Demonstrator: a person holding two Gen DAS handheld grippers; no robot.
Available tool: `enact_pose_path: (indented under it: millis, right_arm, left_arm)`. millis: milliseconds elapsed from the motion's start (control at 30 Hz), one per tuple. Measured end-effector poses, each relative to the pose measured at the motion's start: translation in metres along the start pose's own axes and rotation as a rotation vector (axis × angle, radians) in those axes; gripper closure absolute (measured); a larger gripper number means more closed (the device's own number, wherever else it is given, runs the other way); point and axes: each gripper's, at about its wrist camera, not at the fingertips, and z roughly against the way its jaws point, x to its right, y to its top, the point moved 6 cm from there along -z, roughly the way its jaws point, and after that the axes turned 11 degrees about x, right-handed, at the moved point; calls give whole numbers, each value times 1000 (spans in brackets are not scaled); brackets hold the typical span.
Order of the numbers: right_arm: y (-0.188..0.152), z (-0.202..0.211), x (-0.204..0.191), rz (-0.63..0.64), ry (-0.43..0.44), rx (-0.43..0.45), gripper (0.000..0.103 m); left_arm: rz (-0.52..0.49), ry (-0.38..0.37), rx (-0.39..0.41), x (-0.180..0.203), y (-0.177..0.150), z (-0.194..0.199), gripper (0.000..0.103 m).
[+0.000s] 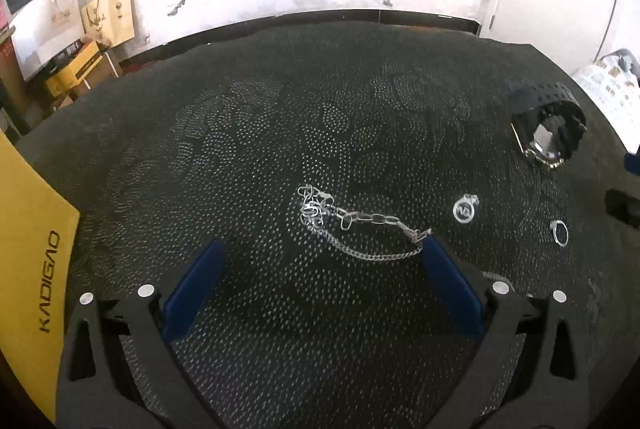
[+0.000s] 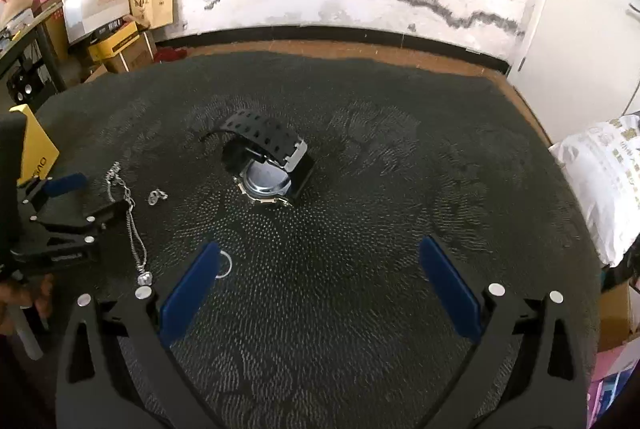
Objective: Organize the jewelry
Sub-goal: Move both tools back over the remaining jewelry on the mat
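Silver chain (image 1: 352, 225) is seen at 12 o'clock of wide-spread left gripper (image 1: 320, 253), watch (image 2: 266, 159) at 12 o'clock of wide-spread right gripper (image 2: 320, 257), nothing gripped.

2 fisheye views, each looking forward and down along a pair of blue-padded black tongs onto a dark, dotted-textured worktop (image 1: 320, 117), with a cracked white wall beyond. The left wrist camera sits low and close above a tangled silver chain necklace (image 1: 352, 225). The right wrist camera faces a black-strapped wristwatch with a steel back (image 2: 266, 161) near mid-frame. Both views share the watch, necklace, 2 silver rings, yellow box and stacked cartons at left.
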Motion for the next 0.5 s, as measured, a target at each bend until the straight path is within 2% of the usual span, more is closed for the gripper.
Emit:
enact_pose_path:
  millis: [267,500]
  right_arm:
    - [2,-44,-19,74,5,-68,7]
    - [10,-56,-25,58,35,-65,7]
  left_arm:
    - [0,5,0,2,2,-2,6]
    - [-8,-6,2,3,4,-3,7]
